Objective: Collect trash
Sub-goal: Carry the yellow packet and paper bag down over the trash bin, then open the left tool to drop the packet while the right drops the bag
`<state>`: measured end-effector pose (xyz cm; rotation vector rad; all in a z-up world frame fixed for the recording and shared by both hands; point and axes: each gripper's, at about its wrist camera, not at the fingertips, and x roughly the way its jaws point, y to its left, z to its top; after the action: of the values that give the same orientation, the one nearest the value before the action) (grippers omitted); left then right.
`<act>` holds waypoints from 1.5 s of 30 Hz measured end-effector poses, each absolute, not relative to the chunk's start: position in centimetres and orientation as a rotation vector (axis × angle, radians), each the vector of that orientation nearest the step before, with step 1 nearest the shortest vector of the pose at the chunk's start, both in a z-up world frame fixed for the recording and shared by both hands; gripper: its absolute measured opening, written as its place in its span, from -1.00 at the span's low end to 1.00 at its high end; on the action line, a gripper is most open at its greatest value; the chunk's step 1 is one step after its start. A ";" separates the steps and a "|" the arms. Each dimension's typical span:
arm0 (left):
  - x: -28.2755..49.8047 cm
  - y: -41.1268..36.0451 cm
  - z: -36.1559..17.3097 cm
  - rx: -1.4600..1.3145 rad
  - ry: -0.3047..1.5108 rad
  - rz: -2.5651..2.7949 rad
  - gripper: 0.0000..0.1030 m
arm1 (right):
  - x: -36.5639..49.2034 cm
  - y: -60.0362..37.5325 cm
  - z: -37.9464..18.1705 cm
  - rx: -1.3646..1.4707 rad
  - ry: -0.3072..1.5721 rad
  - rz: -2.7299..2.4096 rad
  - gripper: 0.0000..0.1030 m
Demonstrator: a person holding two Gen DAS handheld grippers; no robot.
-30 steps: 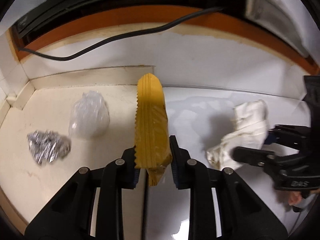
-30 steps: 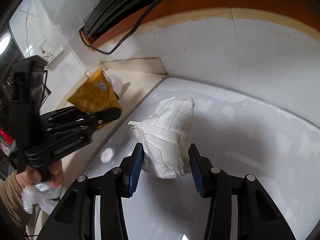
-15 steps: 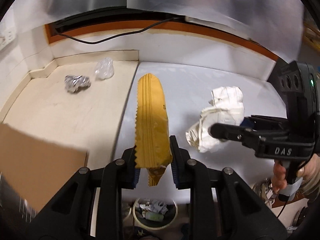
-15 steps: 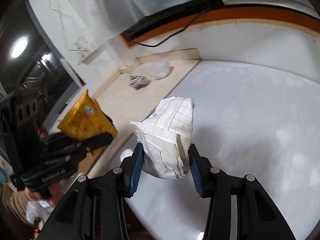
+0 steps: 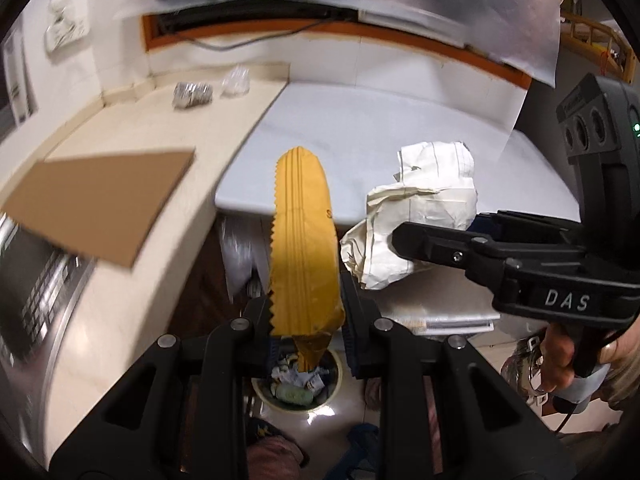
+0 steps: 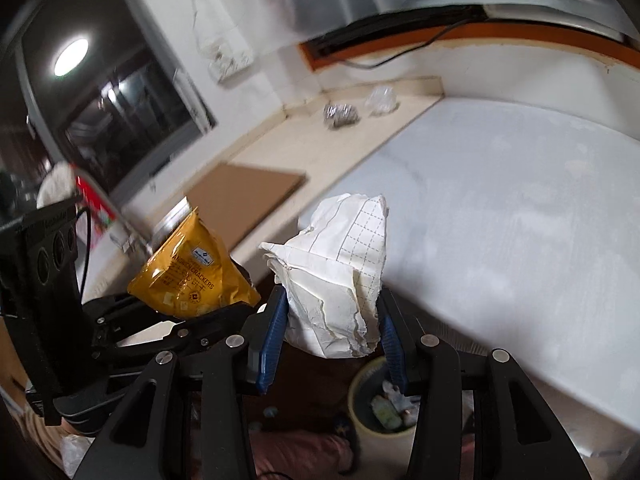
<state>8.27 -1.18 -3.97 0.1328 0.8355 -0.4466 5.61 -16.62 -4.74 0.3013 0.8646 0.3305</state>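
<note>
Below your two loaded grippers the open trash bin (image 5: 297, 390) sits on the floor, its mouth unobstructed from above though already partly filled. The yellow cracker packet (image 5: 304, 248) and the crumpled paper (image 5: 416, 216) hang close side by side, so you have little room between them. To your left, a cardboard sheet (image 5: 100, 200) overhangs the beige counter (image 5: 132, 128); at that counter's far end sit a foil ball (image 5: 192, 94) and a clear plastic wad (image 5: 237, 82). The white tabletop (image 6: 500, 220) ahead lies bare
</note>
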 end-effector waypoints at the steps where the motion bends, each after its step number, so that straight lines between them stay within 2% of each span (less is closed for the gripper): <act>1: 7.9 -1.0 -4.7 0.129 0.844 -0.439 -0.58 | 5.1 -16.3 -5.4 0.289 0.875 0.330 -0.14; 11: 6.3 0.2 -13.1 0.081 0.995 -0.369 -0.58 | 2.9 -11.7 -14.1 0.114 1.004 0.360 -0.14; 30: 12.0 0.0 -28.8 0.111 1.262 -0.325 -0.58 | 9.5 -11.1 -35.4 0.073 1.338 0.318 -0.12; 40: 15.4 -0.3 -35.1 0.150 1.379 -0.320 -0.57 | 11.8 -10.6 -42.5 0.089 1.438 0.315 -0.08; 45: 16.4 -0.5 -37.2 0.195 1.398 -0.303 -0.50 | 13.1 -11.0 -44.9 0.109 1.453 0.301 0.00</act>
<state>16.39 -0.47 -37.16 0.1953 1.3980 -0.3026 13.07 -11.04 -44.91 0.1094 1.4530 0.3009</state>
